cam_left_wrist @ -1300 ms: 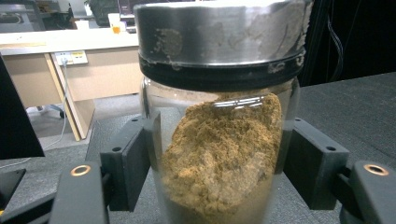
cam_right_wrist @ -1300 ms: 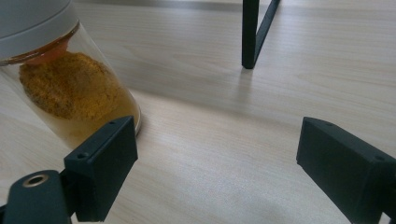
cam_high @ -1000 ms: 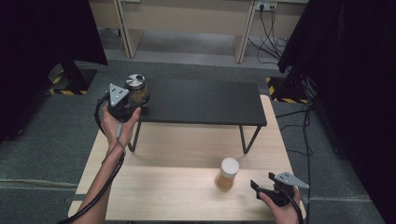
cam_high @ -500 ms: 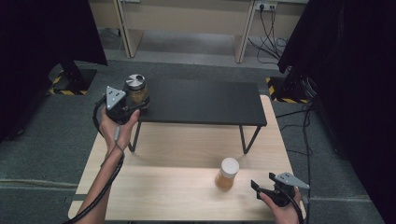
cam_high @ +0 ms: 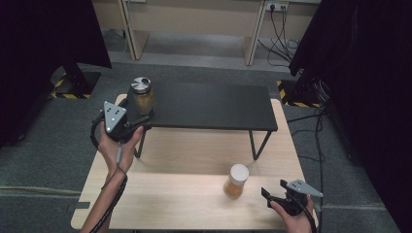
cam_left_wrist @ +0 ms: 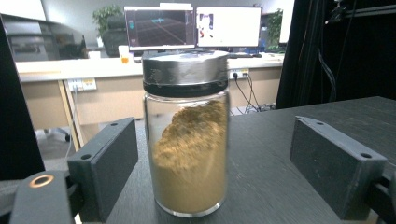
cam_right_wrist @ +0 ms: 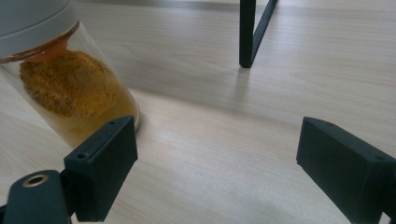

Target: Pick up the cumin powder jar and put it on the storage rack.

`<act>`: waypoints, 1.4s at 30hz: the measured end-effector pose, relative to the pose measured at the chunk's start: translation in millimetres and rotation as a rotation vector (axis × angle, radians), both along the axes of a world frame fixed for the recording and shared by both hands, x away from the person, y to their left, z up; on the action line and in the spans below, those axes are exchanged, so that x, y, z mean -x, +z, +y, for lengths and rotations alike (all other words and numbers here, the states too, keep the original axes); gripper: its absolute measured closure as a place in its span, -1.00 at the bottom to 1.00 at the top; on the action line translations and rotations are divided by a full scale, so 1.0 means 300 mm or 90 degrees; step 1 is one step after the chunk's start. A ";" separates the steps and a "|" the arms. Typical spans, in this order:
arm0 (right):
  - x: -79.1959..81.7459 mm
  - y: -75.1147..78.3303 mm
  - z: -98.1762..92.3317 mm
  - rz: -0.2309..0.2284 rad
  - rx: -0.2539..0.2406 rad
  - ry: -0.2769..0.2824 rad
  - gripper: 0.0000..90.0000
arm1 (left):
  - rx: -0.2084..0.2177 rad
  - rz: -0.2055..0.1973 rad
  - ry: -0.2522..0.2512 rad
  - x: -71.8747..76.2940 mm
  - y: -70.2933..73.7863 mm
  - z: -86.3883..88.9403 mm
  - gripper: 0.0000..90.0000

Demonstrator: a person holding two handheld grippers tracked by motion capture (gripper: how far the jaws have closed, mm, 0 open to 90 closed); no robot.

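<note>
A glass jar of brown powder with a silver metal lid [cam_high: 142,94] [cam_left_wrist: 187,135] stands upright at the left end of the black shelf [cam_high: 209,107]. My left gripper [cam_high: 141,118] [cam_left_wrist: 212,154] sits just in front of it, and its jaws have just been opening. They stand apart on either side of the jar without touching it. A second jar with a white lid [cam_high: 236,180] [cam_right_wrist: 65,79], holding orange-brown powder, stands on the wooden table [cam_high: 184,194]. My right gripper [cam_high: 272,190] [cam_right_wrist: 217,154] rests open to that jar's right, with nothing between its jaws.
The black shelf stands on thin metal legs [cam_high: 255,145] [cam_right_wrist: 246,32] over the far half of the table. Grey carpet surrounds the table, and dark curtains hang at both sides. Desks with monitors [cam_left_wrist: 191,25] stand far behind.
The left gripper let go of the silver-lidded jar, opened its jaws and drew back toward the near side. The jar stayed on the shelf. The right gripper has not moved.
</note>
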State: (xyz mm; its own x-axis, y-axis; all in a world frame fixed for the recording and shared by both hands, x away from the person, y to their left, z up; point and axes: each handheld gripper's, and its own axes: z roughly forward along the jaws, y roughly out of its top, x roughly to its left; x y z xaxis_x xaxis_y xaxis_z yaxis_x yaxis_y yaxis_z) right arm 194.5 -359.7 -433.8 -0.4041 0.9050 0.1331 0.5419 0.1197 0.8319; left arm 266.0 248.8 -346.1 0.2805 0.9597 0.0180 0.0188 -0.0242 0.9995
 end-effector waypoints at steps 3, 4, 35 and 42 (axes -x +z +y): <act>0.002 0.001 -0.003 -0.001 0.000 -0.001 -0.72 | 0.000 -0.009 0.006 0.033 -0.015 -0.001 -0.68; 0.003 0.002 -0.004 -0.001 0.000 -0.002 -0.72 | 0.001 -0.011 0.009 0.042 -0.019 -0.002 -0.68; 0.017 0.012 0.003 -0.008 0.008 0.001 -0.72 | -0.014 -0.023 -0.002 0.231 -0.176 0.008 -0.98; 0.017 0.011 0.004 -0.006 0.010 0.001 -0.72 | -0.007 0.001 -0.011 0.260 -0.250 0.015 -0.98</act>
